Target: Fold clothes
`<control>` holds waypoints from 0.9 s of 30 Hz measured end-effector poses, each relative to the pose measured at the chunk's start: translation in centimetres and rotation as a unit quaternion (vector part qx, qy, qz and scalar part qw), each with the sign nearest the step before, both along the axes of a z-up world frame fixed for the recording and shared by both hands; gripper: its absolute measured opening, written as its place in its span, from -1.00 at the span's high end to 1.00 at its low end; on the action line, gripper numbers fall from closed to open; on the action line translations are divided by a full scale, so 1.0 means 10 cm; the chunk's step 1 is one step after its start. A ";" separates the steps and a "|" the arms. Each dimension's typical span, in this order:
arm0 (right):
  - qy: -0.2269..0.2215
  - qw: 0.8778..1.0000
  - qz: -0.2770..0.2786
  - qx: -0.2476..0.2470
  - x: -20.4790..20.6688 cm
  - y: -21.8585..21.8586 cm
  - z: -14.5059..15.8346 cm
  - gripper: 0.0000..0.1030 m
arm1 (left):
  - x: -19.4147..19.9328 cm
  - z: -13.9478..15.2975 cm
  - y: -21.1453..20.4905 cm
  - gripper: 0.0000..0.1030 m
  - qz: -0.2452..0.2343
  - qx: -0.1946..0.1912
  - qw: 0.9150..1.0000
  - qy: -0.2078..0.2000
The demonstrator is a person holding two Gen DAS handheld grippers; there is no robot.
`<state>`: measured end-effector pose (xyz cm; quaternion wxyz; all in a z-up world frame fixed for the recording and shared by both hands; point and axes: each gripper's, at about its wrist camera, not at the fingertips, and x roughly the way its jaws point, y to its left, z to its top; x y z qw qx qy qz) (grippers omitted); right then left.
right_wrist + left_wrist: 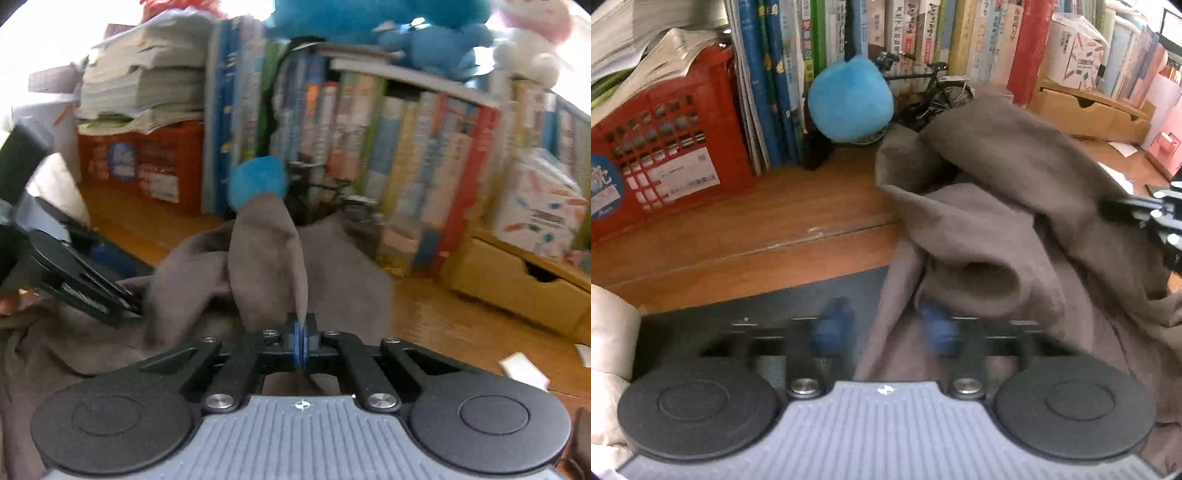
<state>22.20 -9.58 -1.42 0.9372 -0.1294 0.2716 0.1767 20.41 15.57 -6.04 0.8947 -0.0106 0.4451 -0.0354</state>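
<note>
The right tongs (300,341) have their blue pads pressed together on a thin fold of the grey-brown garment (266,254), which rises from the pinch in a tall, pointed flap. The rest of the cloth lies rumpled across the wooden surface (436,314) and spreads to the lower left. At the left edge the left tongs (122,299) reach in at a slant, their tips at the cloth. Behind stand a row of upright books (388,147), a red crate (147,162) under stacked papers, a blue plush ball (258,179) and a wooden drawer box (517,280) on the right.
</note>
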 end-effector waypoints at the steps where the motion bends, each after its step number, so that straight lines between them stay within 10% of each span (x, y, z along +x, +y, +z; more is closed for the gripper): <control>1: -0.006 1.000 -0.016 0.003 -0.02 -0.09 0.03 0.93 | 0.01 0.01 0.00 1.00 0.003 -0.005 1.000 0.005; 12: -0.041 0.971 -0.233 -0.030 -0.14 -1.36 0.35 0.93 | -0.27 0.36 0.13 1.00 0.027 0.004 0.999 -0.030; 15: -0.025 0.956 -0.286 -0.055 -0.11 -1.58 0.28 0.92 | -0.31 0.38 0.14 1.00 0.057 0.071 0.995 -0.032; 20: -0.009 0.956 -0.294 -0.022 -0.17 -1.72 0.17 0.80 | -0.42 0.46 0.22 0.94 0.085 0.069 0.993 -0.041; 27: -0.022 0.993 -0.070 0.093 -0.57 -1.16 0.27 -0.49 | -0.78 0.83 0.24 -0.66 0.071 0.009 0.993 -0.094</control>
